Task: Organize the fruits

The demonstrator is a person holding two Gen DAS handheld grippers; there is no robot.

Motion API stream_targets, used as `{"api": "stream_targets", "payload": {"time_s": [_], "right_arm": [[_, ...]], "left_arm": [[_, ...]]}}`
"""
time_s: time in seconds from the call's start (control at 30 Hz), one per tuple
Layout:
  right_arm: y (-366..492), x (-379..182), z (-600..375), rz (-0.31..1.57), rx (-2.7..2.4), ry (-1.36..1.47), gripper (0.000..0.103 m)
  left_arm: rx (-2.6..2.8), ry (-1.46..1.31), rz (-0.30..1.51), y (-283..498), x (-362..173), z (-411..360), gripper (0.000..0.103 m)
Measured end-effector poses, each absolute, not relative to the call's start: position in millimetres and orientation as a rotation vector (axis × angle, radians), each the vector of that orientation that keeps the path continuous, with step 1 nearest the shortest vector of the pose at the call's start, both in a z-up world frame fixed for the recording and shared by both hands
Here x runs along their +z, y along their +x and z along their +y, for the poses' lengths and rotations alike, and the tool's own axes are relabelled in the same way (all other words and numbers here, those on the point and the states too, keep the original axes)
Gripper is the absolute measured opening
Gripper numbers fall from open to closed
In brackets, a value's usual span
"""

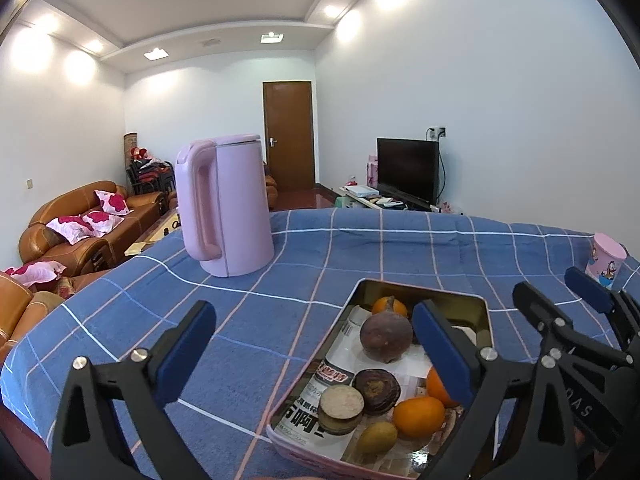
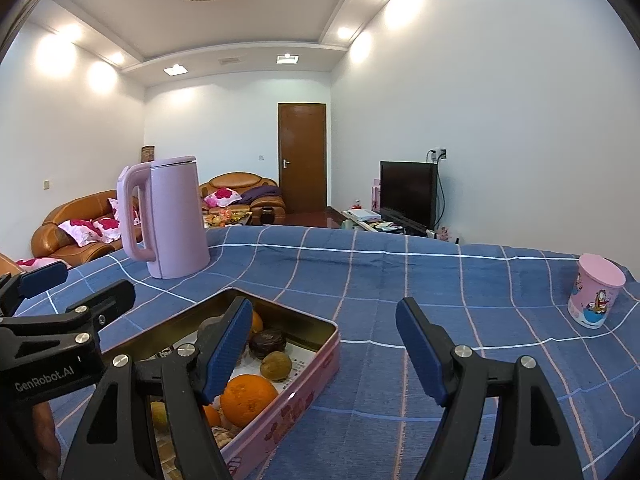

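Left gripper (image 1: 316, 356) wide open, empty, hovers level; tin (image 1: 478, 307) under its right finger. Right gripper (image 2: 320, 356) open, empty; tin under its left finger. Fruits (image 1: 419, 411) all inside tin, likely done. Kettle (image 1: 224, 206), cup (image 2: 596, 296) ahead, clear.

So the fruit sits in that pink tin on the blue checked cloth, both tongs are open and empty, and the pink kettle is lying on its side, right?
Nearly. The pink kettle is not lying on its side; it stands upright on the blue checked cloth, as the right wrist view shows. The rest holds: fruit in the pink tin, left tongs and right tongs open and empty.
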State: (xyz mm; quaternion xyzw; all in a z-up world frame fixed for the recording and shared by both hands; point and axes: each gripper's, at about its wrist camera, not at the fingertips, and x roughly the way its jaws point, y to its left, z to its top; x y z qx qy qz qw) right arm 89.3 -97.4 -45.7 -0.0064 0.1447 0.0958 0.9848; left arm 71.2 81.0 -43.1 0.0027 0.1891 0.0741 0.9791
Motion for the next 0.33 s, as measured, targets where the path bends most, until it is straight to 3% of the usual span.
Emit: {"api": "stream_targets", "payload": {"time_s": [0.33], "right_arm": [[89.5, -45.2, -100.0, 0.293, 0.179, 0.000, 0.076]], "left_arm": [[0.154, 0.009, 0.383, 70.8, -43.1, 83.2, 0.103]]}}
